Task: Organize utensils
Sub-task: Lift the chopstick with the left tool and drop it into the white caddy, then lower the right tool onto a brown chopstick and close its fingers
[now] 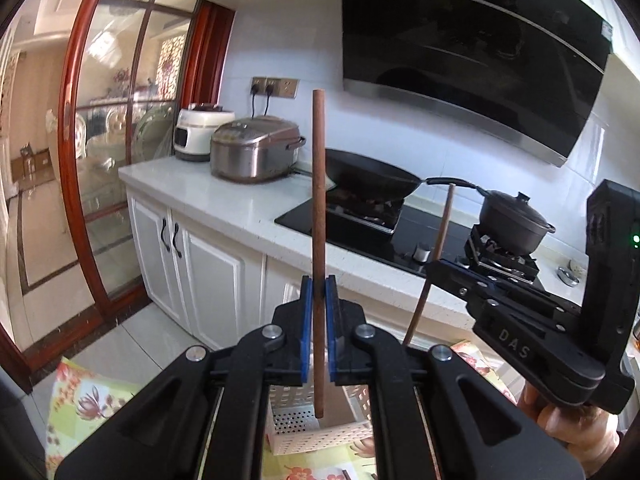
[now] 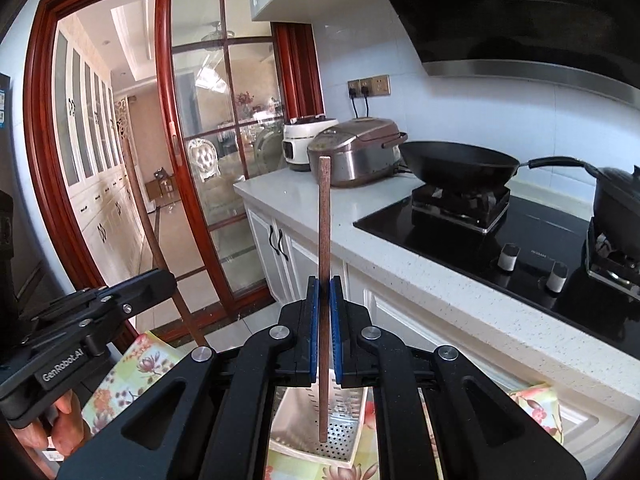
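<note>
My left gripper (image 1: 319,284) is shut on a brown wooden chopstick (image 1: 319,184) that stands upright. The stick's lower tip hangs over a white perforated basket (image 1: 344,436) on a floral tablecloth (image 1: 80,400). To the right, my right gripper (image 1: 434,266) holds a second chopstick (image 1: 443,232). In the right wrist view, the right gripper (image 2: 324,280) is shut on its upright chopstick (image 2: 325,232), whose tip is over the basket (image 2: 296,412). At the left there, the left gripper (image 2: 168,276) carries its chopstick (image 2: 150,236).
Behind runs a white counter (image 1: 224,204) with two rice cookers (image 1: 256,152), and a black hob (image 2: 532,240) bearing a wok (image 2: 456,164) and a lidded pot (image 1: 512,220). A red-framed glass sliding door (image 2: 224,160) stands at the left. A hand (image 1: 572,428) grips the right tool.
</note>
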A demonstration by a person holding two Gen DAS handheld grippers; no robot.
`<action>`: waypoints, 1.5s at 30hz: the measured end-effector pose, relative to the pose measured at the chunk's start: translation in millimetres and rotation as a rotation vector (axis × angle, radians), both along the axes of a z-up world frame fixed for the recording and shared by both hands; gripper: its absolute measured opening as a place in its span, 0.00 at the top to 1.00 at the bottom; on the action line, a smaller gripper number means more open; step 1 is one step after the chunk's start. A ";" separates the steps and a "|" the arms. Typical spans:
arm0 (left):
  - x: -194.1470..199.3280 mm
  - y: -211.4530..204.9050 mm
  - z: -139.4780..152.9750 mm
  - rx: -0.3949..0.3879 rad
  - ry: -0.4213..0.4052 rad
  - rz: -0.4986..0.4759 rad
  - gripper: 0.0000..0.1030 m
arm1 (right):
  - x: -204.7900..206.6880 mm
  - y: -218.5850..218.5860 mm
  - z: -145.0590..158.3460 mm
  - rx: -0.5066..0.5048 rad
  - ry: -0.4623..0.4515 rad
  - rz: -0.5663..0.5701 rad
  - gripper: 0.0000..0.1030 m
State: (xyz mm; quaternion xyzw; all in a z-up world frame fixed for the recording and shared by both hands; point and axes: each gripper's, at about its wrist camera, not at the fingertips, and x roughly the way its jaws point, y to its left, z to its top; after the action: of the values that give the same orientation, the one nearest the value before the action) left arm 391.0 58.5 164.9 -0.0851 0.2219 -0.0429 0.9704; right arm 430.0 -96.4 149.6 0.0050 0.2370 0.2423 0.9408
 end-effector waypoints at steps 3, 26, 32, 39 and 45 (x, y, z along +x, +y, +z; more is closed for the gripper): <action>8.2 2.7 -20.0 -0.018 0.028 0.006 0.94 | 5.4 3.3 -13.1 -0.012 0.025 0.002 0.93; 38.6 7.0 -77.4 0.027 0.281 0.012 0.68 | 19.2 16.1 -59.9 -0.110 0.178 0.017 0.91; 26.4 16.7 -60.6 0.022 0.222 0.030 0.57 | 17.1 8.4 -45.0 -0.101 0.137 0.001 0.57; -24.5 37.9 -50.3 -0.030 0.148 0.065 0.51 | -8.0 -27.9 -35.8 -0.087 0.110 -0.059 0.43; -92.4 34.5 -80.5 -0.053 0.163 0.046 0.49 | -60.6 -65.8 -82.8 -0.082 0.179 -0.084 0.39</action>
State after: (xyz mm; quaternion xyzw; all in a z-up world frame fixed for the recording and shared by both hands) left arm 298.6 93.0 84.4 -0.1189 0.2970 -0.0196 0.9472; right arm 369.4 -162.2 66.8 -0.0020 0.3296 0.1912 0.9245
